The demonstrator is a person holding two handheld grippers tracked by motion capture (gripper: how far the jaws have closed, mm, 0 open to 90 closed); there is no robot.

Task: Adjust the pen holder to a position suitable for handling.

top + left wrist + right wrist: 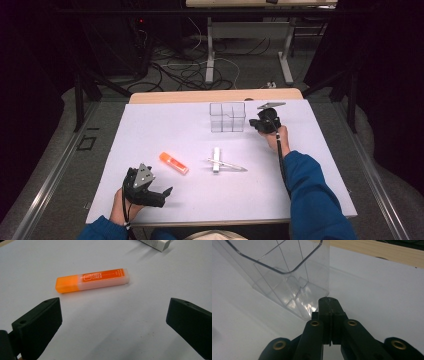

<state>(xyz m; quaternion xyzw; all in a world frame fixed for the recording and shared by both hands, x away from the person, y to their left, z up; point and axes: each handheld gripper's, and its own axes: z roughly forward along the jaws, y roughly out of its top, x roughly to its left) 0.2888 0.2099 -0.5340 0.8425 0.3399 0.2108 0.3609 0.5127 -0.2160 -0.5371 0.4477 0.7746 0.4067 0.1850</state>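
White matte table carries a clear, square, partitioned plastic box far right; right gripper beside it, jaws pressed together, empty. Near left, left gripper spread before a boxy orange highlighter.

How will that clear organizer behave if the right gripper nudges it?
The clear organizer looks like thin, hollow plastic, so probably light: it may slide on the smooth white table. It stands tall and empty, so a high push could tip it. The shut right gripper sits near its base.

sleeves: blue | tools: blk, grey plate, blk cable
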